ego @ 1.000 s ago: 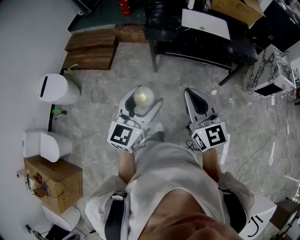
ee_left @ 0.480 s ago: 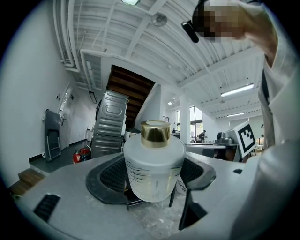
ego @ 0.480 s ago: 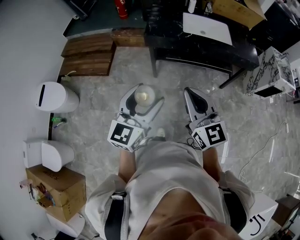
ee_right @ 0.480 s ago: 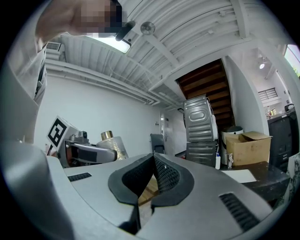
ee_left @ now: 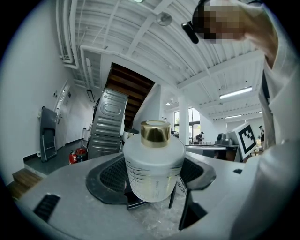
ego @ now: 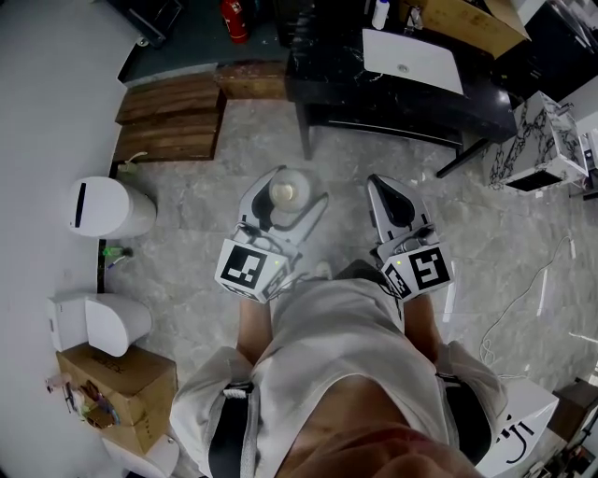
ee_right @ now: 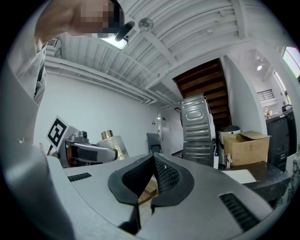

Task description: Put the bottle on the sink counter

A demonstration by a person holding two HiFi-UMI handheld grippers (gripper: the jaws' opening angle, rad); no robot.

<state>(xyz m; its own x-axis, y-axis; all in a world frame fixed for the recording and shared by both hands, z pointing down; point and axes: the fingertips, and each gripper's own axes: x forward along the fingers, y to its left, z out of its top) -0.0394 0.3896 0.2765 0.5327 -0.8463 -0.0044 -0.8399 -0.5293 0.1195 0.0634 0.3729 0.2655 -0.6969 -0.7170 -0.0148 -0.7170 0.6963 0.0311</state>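
One bottle (ee_left: 153,164) is being held clamped in the left gripper (ego: 284,189), right gripper (ee_right: 153,168) closed and empty, tabletop (ego: 336,79) placement being awaited.

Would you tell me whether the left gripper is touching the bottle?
Touching: the left gripper view shows the left gripper pressing its dark pads against both sides of the bottle.

Frosted white bottle (ee_left: 153,168) with gold cap (ee_left: 155,131); black-and-white checked marker cube (ego: 249,269); grey veined floor (ego: 201,201); red fire extinguisher (ego: 231,19) near twelve o'clock.
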